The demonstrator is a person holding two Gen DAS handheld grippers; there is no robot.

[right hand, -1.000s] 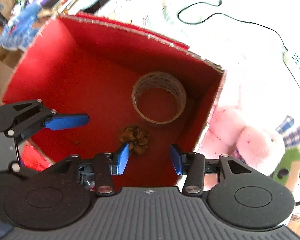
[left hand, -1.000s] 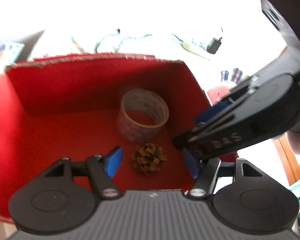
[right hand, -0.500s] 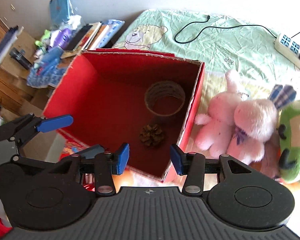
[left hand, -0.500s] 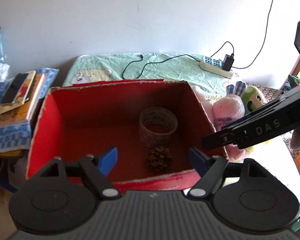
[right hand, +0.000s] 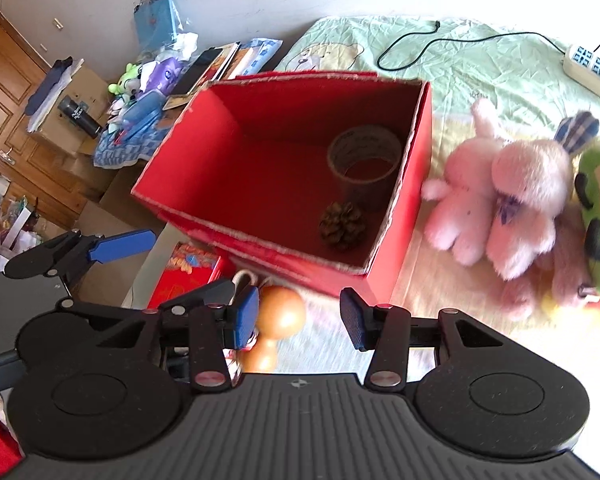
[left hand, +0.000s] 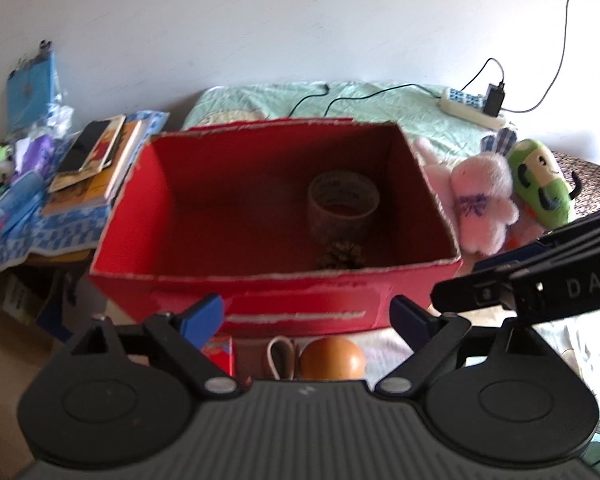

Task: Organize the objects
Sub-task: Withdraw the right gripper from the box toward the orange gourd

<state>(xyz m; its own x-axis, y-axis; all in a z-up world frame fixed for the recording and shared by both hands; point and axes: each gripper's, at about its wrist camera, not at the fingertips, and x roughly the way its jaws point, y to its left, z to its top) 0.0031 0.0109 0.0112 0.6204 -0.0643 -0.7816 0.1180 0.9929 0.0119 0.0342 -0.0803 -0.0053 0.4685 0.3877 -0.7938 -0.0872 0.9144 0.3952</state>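
Red box (right hand: 260,152), open top, on the bed (right hand: 500,64): holds a tape roll (right hand: 364,156) standing near the right wall and a pine cone (right hand: 343,225) just in front of it, toward the near wall; the rest of the floor is bare. Loose items outside the box, near its front wall: a wooden gourd-shaped piece (right hand: 278,320) — two brown bulbs, possibly a massager or toy, the motion blur leaves this unsure — a tan loop (left hand: 280,354) beside it, and a small red carton (right hand: 188,276) to the left. Plush toys (right hand: 508,200) lie against the box's right side: two pink, one green. Left tool (left hand: 306,316): jaws spread wide, nothing held, hanging in front of the box above the wooden piece. Right tool (right hand: 298,318): jaws likewise wide apart and empty, the wooden piece lying below and toward its left finger (right hand: 246,316), not between the pads in any grip. Step in hand, by judgement: two items are stowed and both tools are free, so this is the approach to the next pick — most likely the wooden piece, the closest thing to either. Next move calls for: lowering one tool so the pads straddle a bulb or the waist between the bulbs, closing squarely since the rounded surface could slip, then lifting clear of the front wall and setting it on the bare part of the box floor.
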